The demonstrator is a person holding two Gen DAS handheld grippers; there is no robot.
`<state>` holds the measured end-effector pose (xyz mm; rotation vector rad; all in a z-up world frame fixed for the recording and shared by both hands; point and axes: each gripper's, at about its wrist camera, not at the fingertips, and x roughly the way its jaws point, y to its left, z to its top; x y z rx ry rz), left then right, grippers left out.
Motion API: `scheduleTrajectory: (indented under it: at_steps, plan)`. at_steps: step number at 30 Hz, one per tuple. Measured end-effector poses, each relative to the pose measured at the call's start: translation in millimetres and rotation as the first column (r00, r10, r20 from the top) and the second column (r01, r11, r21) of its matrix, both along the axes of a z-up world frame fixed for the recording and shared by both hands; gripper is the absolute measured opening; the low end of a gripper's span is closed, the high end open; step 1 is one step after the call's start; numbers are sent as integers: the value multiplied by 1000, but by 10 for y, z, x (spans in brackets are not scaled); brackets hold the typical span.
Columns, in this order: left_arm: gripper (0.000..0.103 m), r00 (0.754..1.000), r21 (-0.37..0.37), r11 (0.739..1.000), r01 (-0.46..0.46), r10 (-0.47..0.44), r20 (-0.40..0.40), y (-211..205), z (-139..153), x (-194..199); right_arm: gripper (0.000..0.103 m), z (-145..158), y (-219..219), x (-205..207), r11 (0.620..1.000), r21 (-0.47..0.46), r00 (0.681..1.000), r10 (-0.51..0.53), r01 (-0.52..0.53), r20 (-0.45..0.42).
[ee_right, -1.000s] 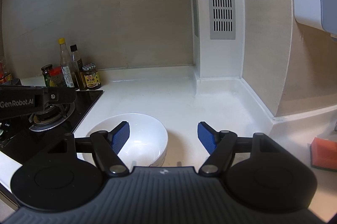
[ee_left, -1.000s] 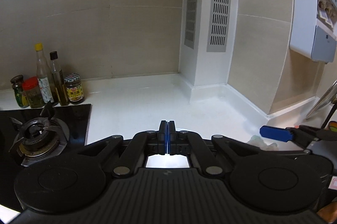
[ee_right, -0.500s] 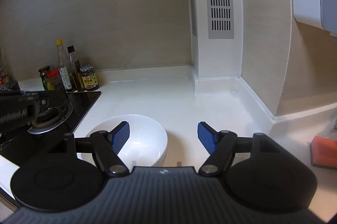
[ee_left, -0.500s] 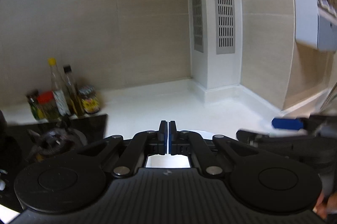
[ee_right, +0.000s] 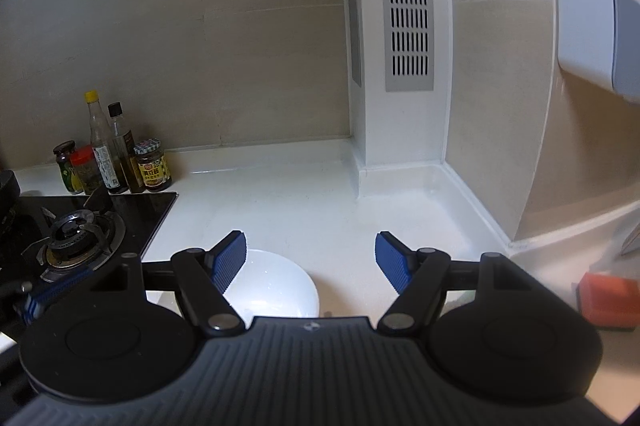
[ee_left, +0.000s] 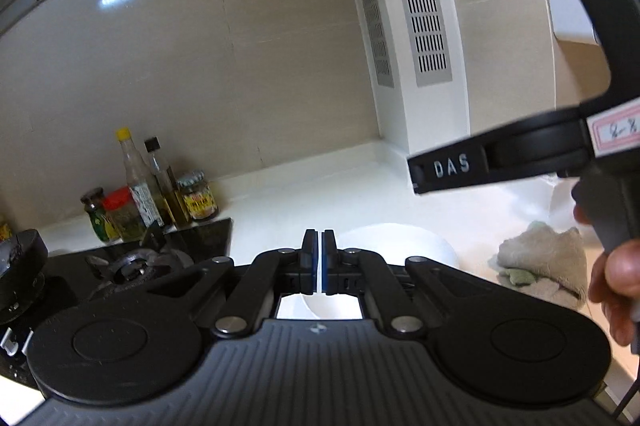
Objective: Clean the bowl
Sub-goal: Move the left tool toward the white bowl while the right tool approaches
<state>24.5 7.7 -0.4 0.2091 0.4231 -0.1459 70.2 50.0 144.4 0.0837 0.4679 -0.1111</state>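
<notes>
Since the earlier frame the left gripper (ee_left: 319, 258), fingers pressed together and empty, has swung so the white bowl (ee_right: 276, 286) sits at lower centre. The right gripper (ee_right: 310, 258) hangs spread above it. Approach stage, I judge; next comes fetching the cloth (ee_left: 540, 262) at lower right.

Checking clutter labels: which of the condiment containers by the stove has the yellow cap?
The tallest bottle, clear with a white label; the bottle beside it has a black cap, and the other containers are short jars.
</notes>
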Motion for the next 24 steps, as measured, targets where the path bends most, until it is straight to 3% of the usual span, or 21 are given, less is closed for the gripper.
scheduleTrajectory:
  at_steps: [1, 6, 11, 24]
  plan:
    - [1, 1000, -11, 1000, -2, 2, -12, 22, 10, 25, 68, 4, 7, -10, 1000, -2, 1000, 3, -3, 3]
    - [1, 990, -117, 990, -81, 66, -121, 314, 93, 373, 68, -52, -53, -65, 1000, 25, 1000, -7, 7, -10]
    - [1, 971, -81, 990, -116, 96, -219, 457, -65, 632, 68, -123, -102, -125, 999, 43, 1000, -1, 2, -21]
    - [0, 969, -118, 991, -64, 34, -244, 404, -216, 680, 68, -235, -209, -94, 997, 83, 1000, -2, 4, -31]
